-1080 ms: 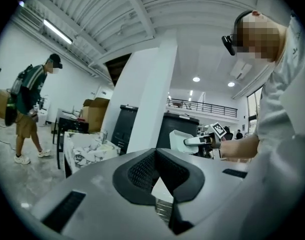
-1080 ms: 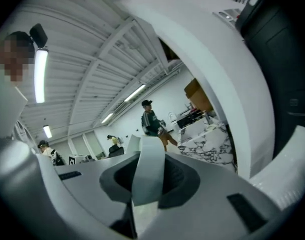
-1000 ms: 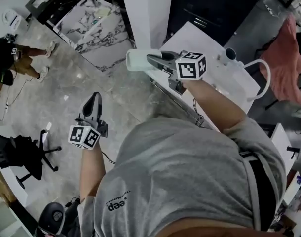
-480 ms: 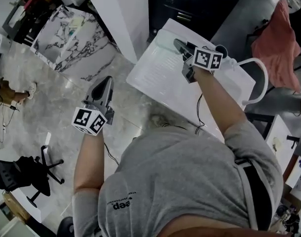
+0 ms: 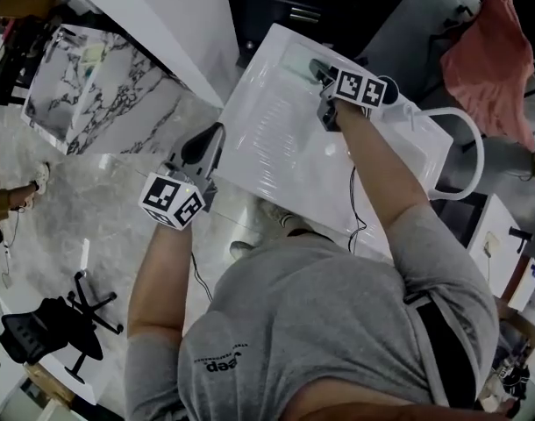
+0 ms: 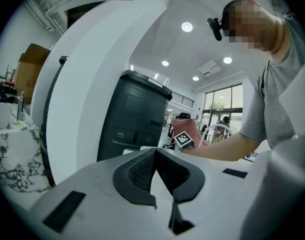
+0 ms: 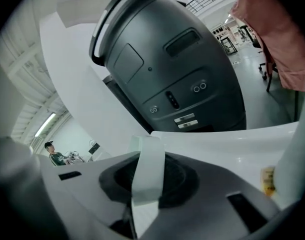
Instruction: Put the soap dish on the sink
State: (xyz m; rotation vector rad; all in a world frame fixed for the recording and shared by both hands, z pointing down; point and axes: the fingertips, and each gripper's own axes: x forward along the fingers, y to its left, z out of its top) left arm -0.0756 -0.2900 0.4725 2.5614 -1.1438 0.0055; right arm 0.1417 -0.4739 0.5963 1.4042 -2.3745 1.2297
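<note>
The soap dish (image 5: 295, 60) is a pale, flat piece held out over the far corner of the white sink top (image 5: 276, 160). My right gripper (image 5: 314, 67) is shut on it. In the right gripper view the dish (image 7: 146, 176) shows edge-on as a white strip pinched between the dark pads, just above the white sink surface (image 7: 242, 136). My left gripper (image 5: 215, 134) hangs at the sink's near left edge, shut and holding nothing. The left gripper view shows its pads (image 6: 137, 171) meeting at the tips.
A dark grey machine (image 7: 167, 69) stands right behind the sink. A white hoop of tube (image 5: 469, 160) and a pink cloth (image 5: 495, 46) are at the right. A white pillar (image 5: 162, 11), a marble slab (image 5: 101, 90) and an office chair (image 5: 53, 331) lie to the left.
My right gripper has carried the soap dish from beside the pillar out over the sink top and lower. My left gripper has swung from over the floor up to the sink's edge.
</note>
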